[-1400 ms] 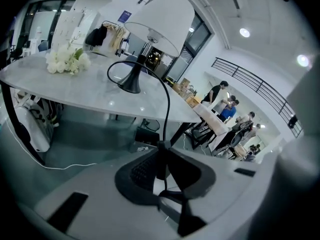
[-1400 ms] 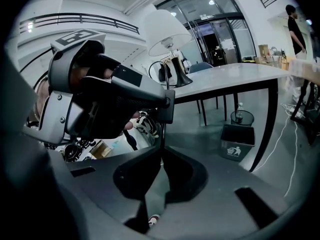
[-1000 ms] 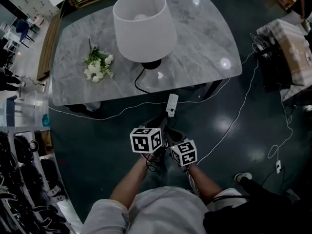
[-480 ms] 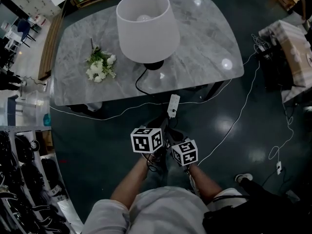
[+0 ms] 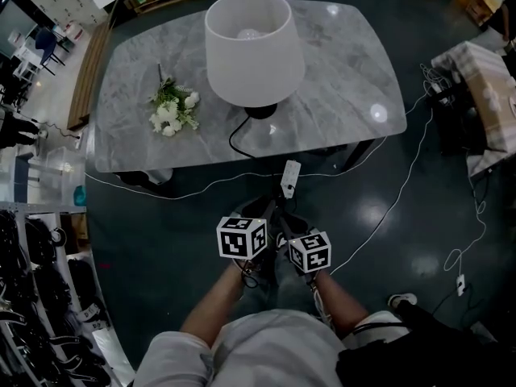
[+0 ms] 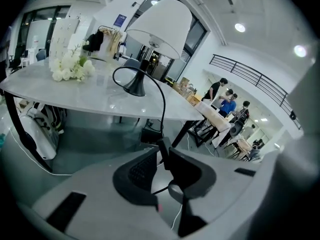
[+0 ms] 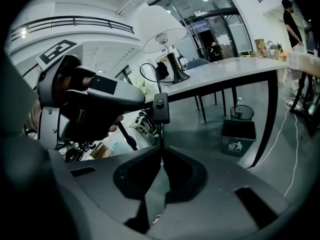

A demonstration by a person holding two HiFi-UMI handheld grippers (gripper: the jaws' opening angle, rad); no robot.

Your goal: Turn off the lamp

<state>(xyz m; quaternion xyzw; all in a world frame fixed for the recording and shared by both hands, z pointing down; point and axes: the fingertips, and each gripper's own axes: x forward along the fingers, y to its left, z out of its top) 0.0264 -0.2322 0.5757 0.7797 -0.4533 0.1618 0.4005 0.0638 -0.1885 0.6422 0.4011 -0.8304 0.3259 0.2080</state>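
A white-shaded lamp (image 5: 254, 51) stands on the grey marble table (image 5: 339, 79). Its black cord (image 5: 235, 139) loops off the front edge and down to my two grippers. In the right gripper view the black inline switch (image 7: 160, 107) sits on the cord just above my right gripper (image 7: 161, 156), which is shut on the cord below it. The left gripper's finger (image 7: 125, 96) reaches that switch from the left. My left gripper (image 6: 162, 156) is closed around the switch (image 6: 163, 151), seen edge-on. I cannot tell whether the lamp (image 6: 162, 24) is lit.
White flowers (image 5: 173, 111) lie on the table left of the lamp. A white power strip (image 5: 290, 178) and white cables (image 5: 403, 176) lie on the dark floor. A bin (image 7: 237, 134) stands under the table. Several people (image 6: 227, 101) stand far off.
The head camera has shifted a little, so the table and lamp sit slightly further right in the picture. Both grippers keep their place and their hold on the cord.
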